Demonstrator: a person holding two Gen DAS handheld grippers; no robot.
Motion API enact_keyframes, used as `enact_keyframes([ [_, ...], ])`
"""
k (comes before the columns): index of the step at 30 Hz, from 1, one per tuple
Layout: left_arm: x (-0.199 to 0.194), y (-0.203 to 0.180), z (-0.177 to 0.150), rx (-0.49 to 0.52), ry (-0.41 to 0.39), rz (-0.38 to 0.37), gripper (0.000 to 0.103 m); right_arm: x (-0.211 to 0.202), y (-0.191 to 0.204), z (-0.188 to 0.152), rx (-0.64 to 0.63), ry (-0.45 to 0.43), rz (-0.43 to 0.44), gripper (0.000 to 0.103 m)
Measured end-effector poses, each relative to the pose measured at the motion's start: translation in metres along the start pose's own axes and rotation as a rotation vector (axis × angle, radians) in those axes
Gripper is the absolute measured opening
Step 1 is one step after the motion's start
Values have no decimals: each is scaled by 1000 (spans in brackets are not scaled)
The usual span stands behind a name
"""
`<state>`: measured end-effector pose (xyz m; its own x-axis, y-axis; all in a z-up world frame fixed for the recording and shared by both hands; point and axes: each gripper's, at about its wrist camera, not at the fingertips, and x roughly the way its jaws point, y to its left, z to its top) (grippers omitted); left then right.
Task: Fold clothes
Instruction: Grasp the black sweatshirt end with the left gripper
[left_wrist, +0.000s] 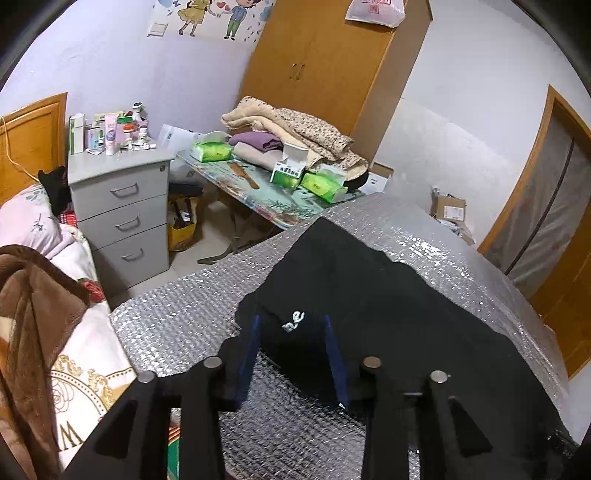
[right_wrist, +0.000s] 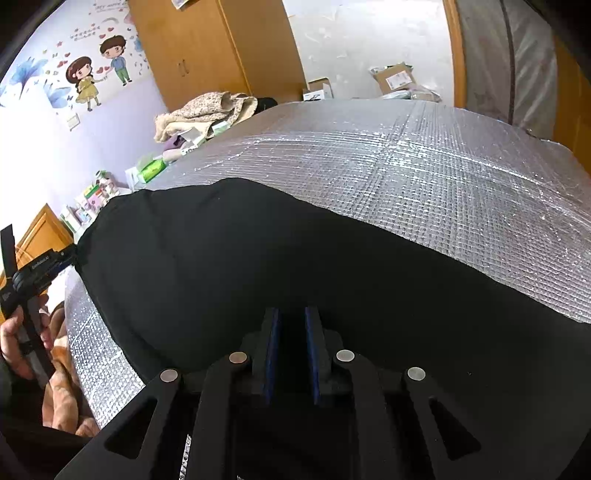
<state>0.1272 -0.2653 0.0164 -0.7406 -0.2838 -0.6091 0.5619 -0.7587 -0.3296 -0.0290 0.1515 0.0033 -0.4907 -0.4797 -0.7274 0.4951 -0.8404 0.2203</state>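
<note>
Lying spread on the silver mat (left_wrist: 177, 325), the black garment (left_wrist: 369, 295) is showing one fold at most. Left gripper (left_wrist: 291, 354) is standing released, jaws wide around its corner. Right gripper (right_wrist: 293, 347) is clenching the near edge; more folds are probably remaining.

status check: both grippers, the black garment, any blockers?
Left gripper open over black garment. Right gripper narrow on the garment, grip unclear. Garment flat on silver mat. No blockers.
</note>
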Motion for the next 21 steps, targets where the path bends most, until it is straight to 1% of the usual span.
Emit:
enact_keyframes([
  [4, 11, 10, 0, -73, 43, -20, 41, -1, -1, -2, 3, -3, 3, 15],
  [6, 18, 15, -1, -99, 70, -11, 42, -1, 0, -2, 5, -3, 5, 15],
  [10, 23, 18, -4, -117, 71, 7, 49, 0, 1, -2, 11, -5, 10, 15],
  [13, 26, 20, -3, -138, 78, 5, 50, -1, 0, -3, 15, -6, 15, 15],
  [17, 36, 29, -1, -213, 94, -41, 50, -1, 1, -3, 20, -6, 19, 15],
  [21, 41, 36, 0, -282, 108, -67, 50, -1, 1, -3, 24, -7, 22, 15],
])
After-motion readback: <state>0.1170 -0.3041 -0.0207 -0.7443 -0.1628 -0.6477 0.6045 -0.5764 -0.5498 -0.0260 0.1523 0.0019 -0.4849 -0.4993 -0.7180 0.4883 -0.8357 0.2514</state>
